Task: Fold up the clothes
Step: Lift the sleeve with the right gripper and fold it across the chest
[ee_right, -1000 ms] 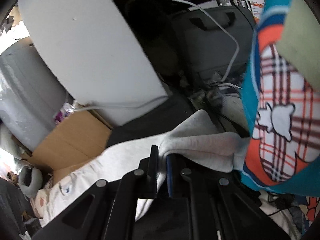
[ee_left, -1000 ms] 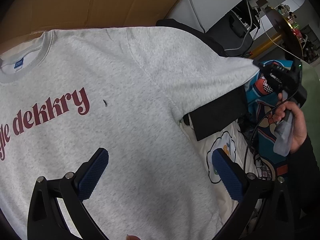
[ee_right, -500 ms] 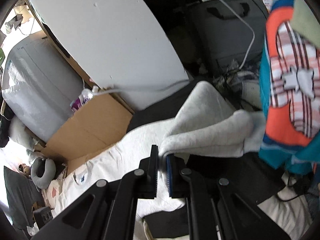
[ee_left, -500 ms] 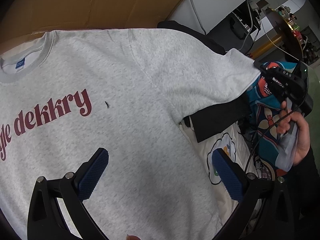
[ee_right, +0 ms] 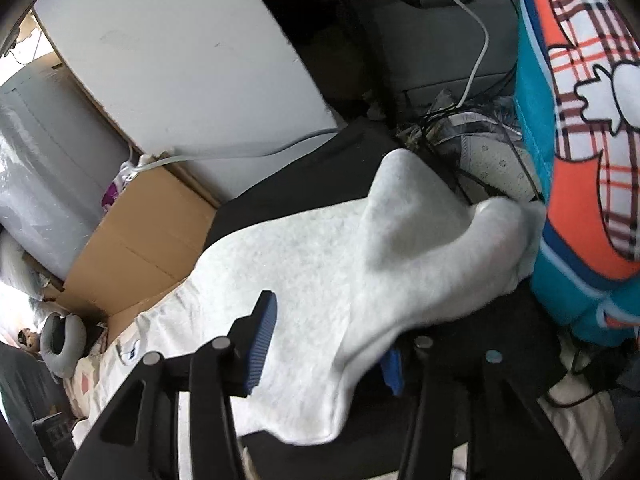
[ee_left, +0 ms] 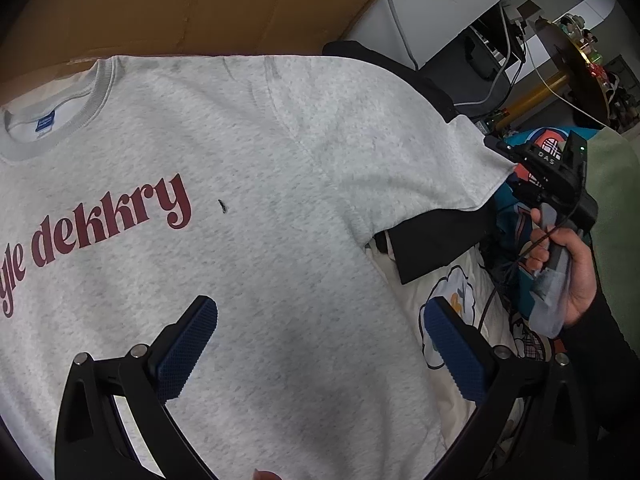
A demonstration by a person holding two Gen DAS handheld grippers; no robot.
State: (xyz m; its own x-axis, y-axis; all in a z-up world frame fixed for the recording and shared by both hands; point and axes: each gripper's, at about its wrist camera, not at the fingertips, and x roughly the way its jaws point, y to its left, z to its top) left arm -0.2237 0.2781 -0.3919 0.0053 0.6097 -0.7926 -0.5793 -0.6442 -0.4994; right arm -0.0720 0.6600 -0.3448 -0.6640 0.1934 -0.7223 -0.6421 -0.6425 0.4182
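Right gripper jaws just opened around the heather-grey sweatshirt sleeve.
Left gripper gapes wide above the sweatshirt's front, gripping nothing.

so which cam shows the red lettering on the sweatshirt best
The left wrist view: the dark red lettering lies flat and legible across the grey sweatshirt chest. The right wrist view shows only the sweatshirt's sleeve draped between its tool's pads, no lettering.

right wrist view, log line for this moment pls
phase: sleeve release | right gripper: jaws just opened, grey sweatshirt sleeve draped between, unpinched | left gripper: open over grey sweatshirt
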